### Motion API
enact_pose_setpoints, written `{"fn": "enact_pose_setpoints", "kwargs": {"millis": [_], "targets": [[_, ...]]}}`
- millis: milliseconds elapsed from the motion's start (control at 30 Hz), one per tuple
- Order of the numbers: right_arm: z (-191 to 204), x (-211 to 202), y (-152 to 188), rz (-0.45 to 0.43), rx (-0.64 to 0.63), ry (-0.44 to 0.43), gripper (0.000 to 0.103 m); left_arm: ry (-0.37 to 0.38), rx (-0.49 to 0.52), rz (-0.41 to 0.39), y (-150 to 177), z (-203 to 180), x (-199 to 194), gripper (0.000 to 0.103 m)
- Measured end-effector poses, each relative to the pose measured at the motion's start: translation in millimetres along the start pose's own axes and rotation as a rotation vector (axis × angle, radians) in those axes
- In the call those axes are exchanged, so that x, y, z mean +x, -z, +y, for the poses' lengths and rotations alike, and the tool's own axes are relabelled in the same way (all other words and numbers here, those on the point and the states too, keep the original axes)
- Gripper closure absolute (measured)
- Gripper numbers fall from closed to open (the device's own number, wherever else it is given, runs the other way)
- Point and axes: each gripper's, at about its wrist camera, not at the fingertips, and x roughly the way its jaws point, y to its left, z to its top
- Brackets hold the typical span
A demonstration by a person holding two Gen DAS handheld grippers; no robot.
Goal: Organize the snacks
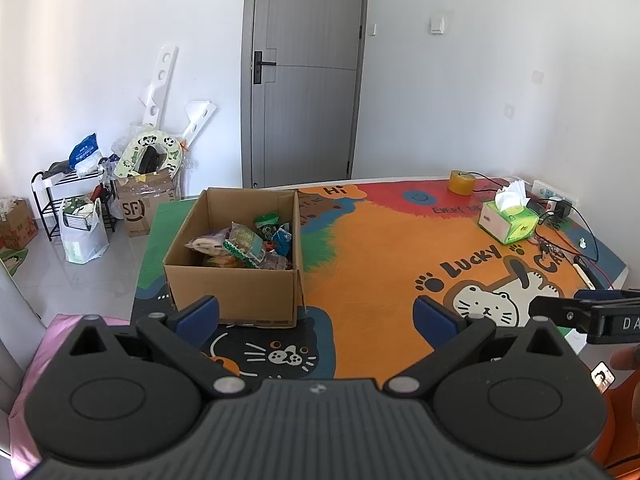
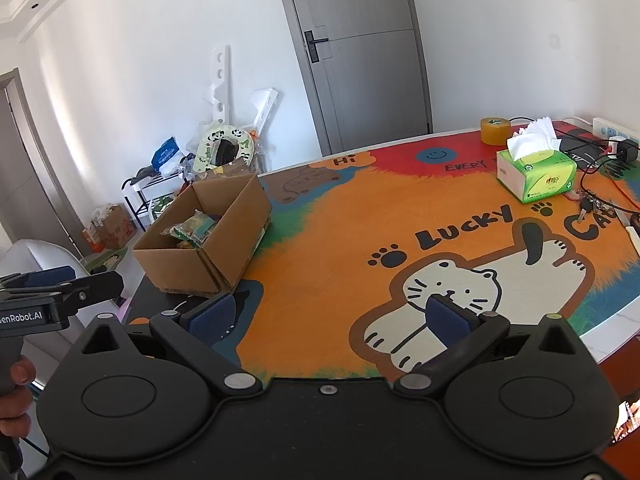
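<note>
An open cardboard box [image 1: 236,284] [image 2: 200,258] stands at the left end of the table and holds several snack packets [image 1: 244,244] [image 2: 192,230]. My left gripper [image 1: 316,316] hovers open near the table's front edge, just in front of and right of the box, nothing between its blue pads. My right gripper [image 2: 328,314] is open too, above the white cat picture, holding nothing. Each gripper shows at the edge of the other's view, the right gripper [image 1: 588,312] and the left gripper [image 2: 64,284].
A colourful cat mat [image 1: 380,248] [image 2: 340,216] covers the table. At the far right are a green tissue box [image 1: 508,220] [image 2: 536,172], a yellow tape roll [image 1: 461,181] [image 2: 495,131], cables and a power strip [image 2: 616,130]. Boxes, bags and a rack [image 1: 72,200] stand on the floor left.
</note>
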Motion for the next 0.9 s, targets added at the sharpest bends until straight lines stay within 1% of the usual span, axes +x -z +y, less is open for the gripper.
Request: {"fn": "enact_pose_setpoints", "kwargs": {"millis": [900], "targets": [[6.2, -0.6, 1.8, -0.006, -0.016, 0.006, 0.000, 0.000, -0.008, -0.006, -1.5, 0.6, -1.0, 0.001]]}}
